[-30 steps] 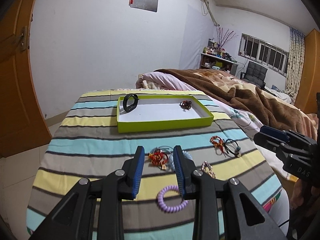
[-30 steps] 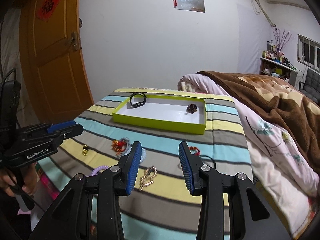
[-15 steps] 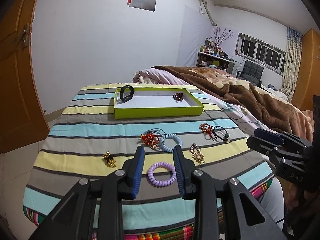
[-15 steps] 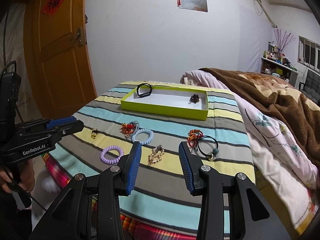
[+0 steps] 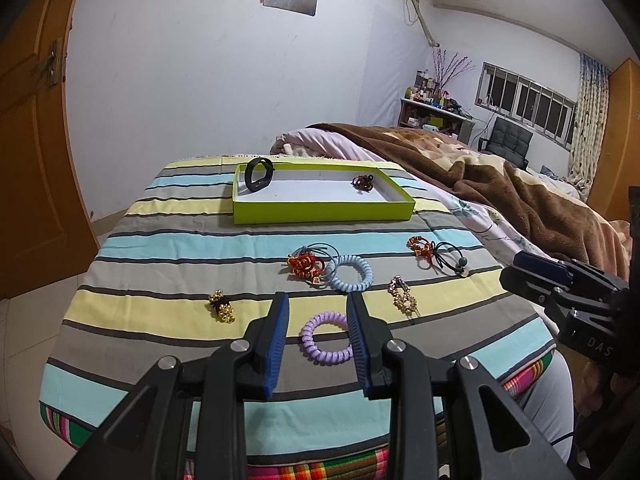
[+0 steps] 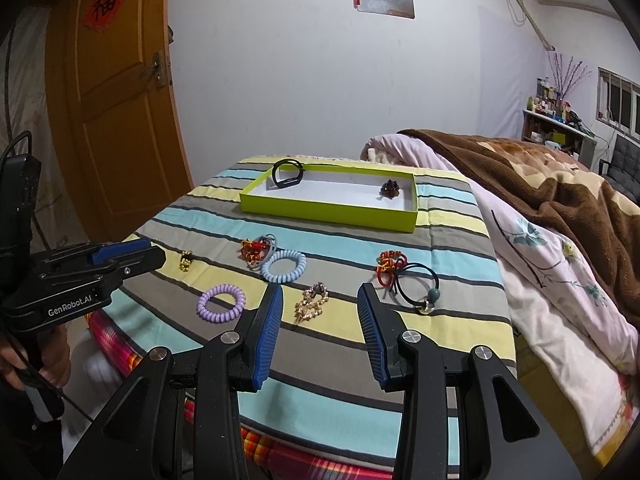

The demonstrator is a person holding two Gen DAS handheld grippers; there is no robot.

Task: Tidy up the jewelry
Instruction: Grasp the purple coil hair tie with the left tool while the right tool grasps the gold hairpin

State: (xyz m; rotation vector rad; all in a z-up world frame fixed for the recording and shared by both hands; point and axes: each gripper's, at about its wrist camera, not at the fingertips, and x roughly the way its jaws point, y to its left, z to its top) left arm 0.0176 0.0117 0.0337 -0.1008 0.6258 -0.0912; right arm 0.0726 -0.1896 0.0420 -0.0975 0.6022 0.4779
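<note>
A lime green tray [image 5: 320, 212] [image 6: 320, 212] on the striped table holds a black band [image 5: 258, 174] and a dark red beaded piece [image 5: 362, 182]. Loose on the cloth lie a purple coil tie [image 5: 326, 338] [image 6: 221, 303], a blue coil tie [image 5: 352, 279] [image 6: 283, 267], a red knot ornament [image 5: 304, 266], a gold clip [image 5: 222, 306], a gold chain piece [image 5: 404, 300] [image 6: 312, 302], and a red knot with a black hair tie [image 5: 438, 258] [image 6: 408, 280]. My left gripper [image 5: 318, 340] is open, above the purple tie. My right gripper [image 6: 320, 328] is open and empty, near the gold chain piece.
The table carries a striped cloth [image 5: 168, 248]. A bed with a brown blanket [image 5: 500, 196] adjoins it on the right. An orange door [image 6: 120, 92] stands at the left. The white wall lies behind the tray.
Both grippers have drawn back from the tray toward the table's near edge, so more of the loose jewelry shows. Both stay open and empty.
</note>
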